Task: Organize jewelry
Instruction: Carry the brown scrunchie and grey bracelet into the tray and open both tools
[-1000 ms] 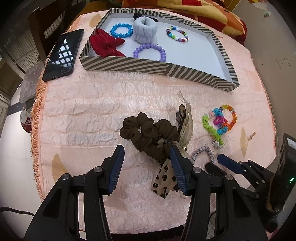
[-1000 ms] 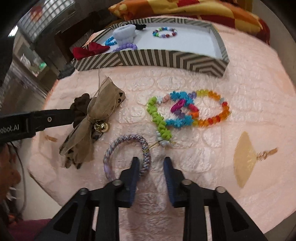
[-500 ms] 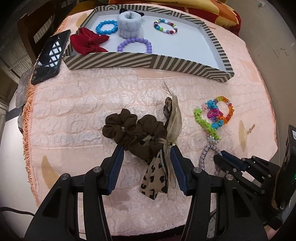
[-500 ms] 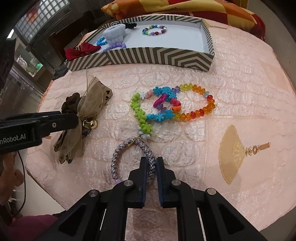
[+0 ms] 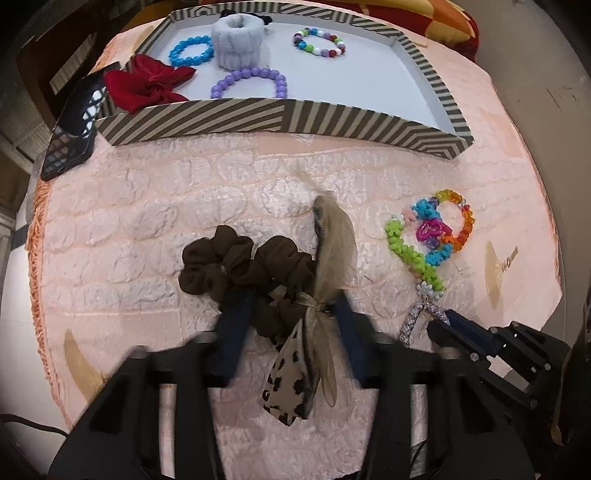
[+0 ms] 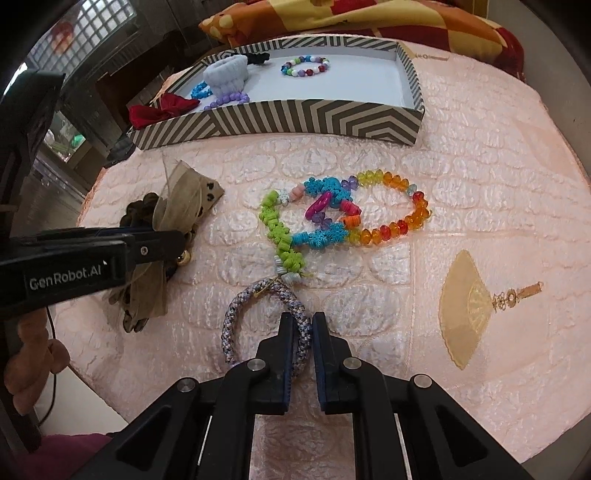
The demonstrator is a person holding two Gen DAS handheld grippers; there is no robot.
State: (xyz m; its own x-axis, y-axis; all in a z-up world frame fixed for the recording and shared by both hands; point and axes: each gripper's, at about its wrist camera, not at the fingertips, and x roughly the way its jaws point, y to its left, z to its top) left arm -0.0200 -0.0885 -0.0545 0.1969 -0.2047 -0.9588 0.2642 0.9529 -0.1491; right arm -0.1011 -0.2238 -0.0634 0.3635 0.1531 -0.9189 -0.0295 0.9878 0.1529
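Note:
A striped tray point(image 5: 258, 120) at the back holds a red bow point(image 5: 146, 86), a blue bracelet point(image 5: 190, 50), a grey scrunchie point(image 5: 238, 40), a purple bracelet point(image 5: 249, 81) and a multicoloured bead bracelet point(image 5: 319, 42). My left gripper point(image 5: 291, 314) is open, its fingers on either side of a brown scrunchie point(image 5: 243, 269) and a beige leopard-print ribbon point(image 5: 325, 258). My right gripper point(image 6: 303, 328) is shut on a braided lilac rope bracelet point(image 6: 258, 317), which lies on the pink cloth. Several colourful bead bracelets point(image 6: 343, 218) lie tangled just beyond it.
A phone point(image 5: 72, 125) lies left of the tray. The pink quilted cloth point(image 6: 461, 177) covers a round table and drops off at its edges. A red and yellow cushion point(image 6: 369, 18) lies behind the tray. The tray also shows in the right wrist view point(image 6: 295, 122).
My right gripper closed on the rope bracelet. My left gripper moved forward so that its fingers now flank the brown scrunchie and ribbon.

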